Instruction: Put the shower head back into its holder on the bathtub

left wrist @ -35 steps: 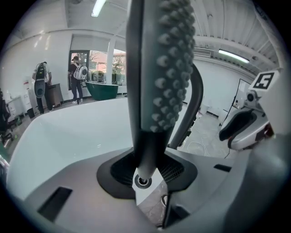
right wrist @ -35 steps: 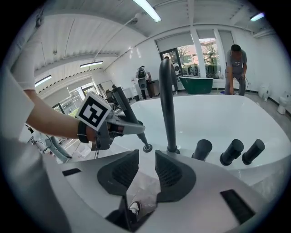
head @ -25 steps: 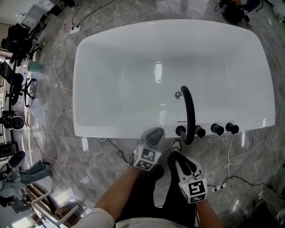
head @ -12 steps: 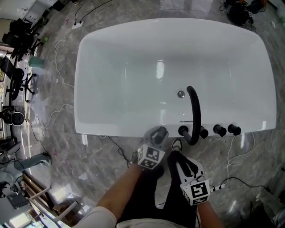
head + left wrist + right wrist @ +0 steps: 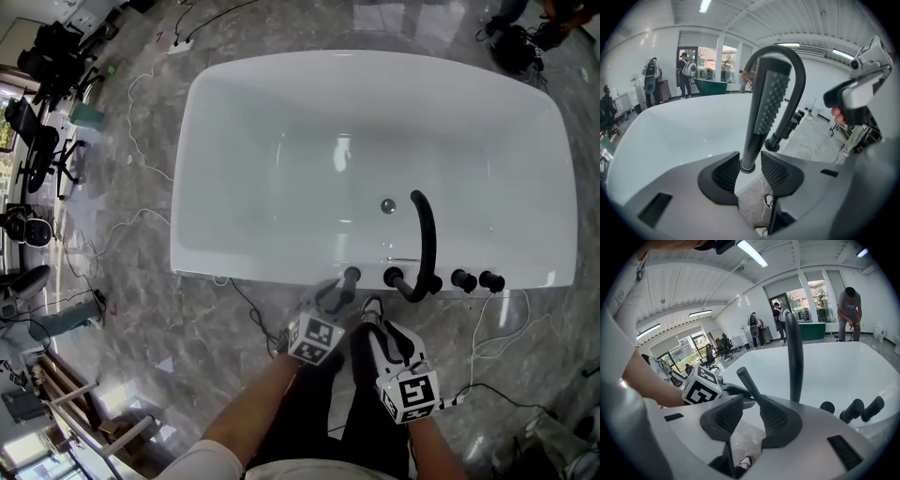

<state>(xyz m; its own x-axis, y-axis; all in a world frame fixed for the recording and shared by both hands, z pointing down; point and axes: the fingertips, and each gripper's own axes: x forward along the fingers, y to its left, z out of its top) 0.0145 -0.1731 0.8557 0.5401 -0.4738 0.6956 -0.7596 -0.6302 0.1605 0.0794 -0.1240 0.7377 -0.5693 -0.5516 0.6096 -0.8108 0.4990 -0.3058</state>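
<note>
Grey marbled floor (image 5: 141, 309) surrounds a white bathtub (image 5: 281, 270), seen from steeply above.

Nearest, the right claw (image 5: 384, 333) hangs short of the tub. Its jaws are apart, with only floor and a shoe (image 5: 743, 461) showing between them.

Just left of it, the left claw (image 5: 335, 292) is closed on the foot of the black shower head (image 5: 350, 277). This stands nearly upright at the near rim, its nubbed face above the pads. Whether the foot sits in the holder cannot be told, because the jaws cover that spot.

Farther right along the rim stand black knobs (image 5: 462, 278) and the arched spout (image 5: 427, 234). Beyond them, in the basin, lies the drain (image 5: 387, 205).

Probable hazards:
- **Swing in the grip.** The grip is low on a round, smooth handle with most of the length above it, so the head may swing within the pads and tip.
- **Early release.** Letting go before the foot is seated would probably drop the head into the basin or onto the floor.
- **Hidden socket.** With the socket out of sight, the foot could catch on its edge.
- **Drift to the right.** A rightward drift may knock the head against the nearest knob or the spout.
</note>
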